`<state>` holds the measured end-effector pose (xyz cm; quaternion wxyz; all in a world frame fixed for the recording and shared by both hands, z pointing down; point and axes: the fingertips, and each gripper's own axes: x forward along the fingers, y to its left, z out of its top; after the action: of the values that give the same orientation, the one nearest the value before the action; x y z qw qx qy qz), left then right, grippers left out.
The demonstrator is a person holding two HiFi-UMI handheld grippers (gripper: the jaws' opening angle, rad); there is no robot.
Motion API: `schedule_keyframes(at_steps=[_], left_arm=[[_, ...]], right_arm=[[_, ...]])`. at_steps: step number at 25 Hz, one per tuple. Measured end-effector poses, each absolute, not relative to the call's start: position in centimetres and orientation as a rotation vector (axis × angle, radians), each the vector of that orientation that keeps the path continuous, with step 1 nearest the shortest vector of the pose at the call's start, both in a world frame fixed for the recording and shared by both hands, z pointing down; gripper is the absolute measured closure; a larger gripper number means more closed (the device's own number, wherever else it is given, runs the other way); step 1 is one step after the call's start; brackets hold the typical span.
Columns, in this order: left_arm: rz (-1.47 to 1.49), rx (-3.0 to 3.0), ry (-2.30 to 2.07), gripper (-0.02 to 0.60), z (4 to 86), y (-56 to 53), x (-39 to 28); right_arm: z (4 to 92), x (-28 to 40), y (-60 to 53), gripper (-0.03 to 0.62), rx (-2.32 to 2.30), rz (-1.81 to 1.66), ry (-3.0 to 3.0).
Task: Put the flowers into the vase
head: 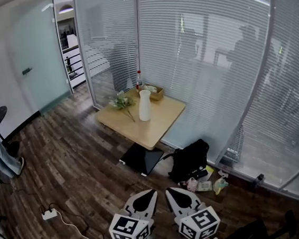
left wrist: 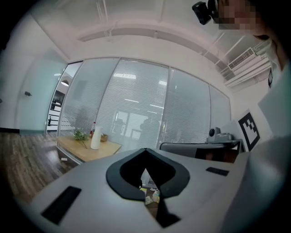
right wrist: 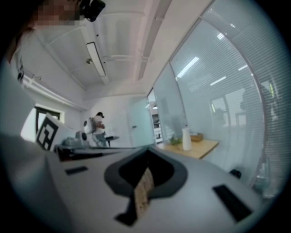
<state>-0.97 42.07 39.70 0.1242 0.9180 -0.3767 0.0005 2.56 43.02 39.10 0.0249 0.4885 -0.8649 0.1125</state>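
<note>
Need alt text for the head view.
A white vase stands on a small wooden table by a glass wall, flowers lying beside it. At the bottom, the left gripper and right gripper, both shut and empty, are well short of the table.

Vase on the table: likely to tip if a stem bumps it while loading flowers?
The vase is tall and narrow, standing upright on the table, so a sideways nudge near its top would probably tip it. It looks smooth and white, likely slippery and breakable. Whether water weighs it down cannot be seen.
</note>
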Motion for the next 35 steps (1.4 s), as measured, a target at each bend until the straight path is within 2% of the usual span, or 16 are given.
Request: schedule_keyframes(at_steps=[7, 23, 35], left_arm=[[-0.002, 2.681, -1.083, 0.575, 40.4, 35.9, -0.9], [-0.032, 2.741, -1.002, 0.575, 39.0, 15.0, -1.9], [-0.037, 2.739, -0.917, 0.575, 39.8, 8.5, 0.1]], right_arm=[[39.9, 3.0, 37.2, 0.582, 1.538, 0.356, -2.667], [38.3, 2.1, 16.4, 0.582, 1.630, 0.257, -2.616], [38.5, 3.7, 10.2, 0.582, 1.686, 0.247, -2.567]])
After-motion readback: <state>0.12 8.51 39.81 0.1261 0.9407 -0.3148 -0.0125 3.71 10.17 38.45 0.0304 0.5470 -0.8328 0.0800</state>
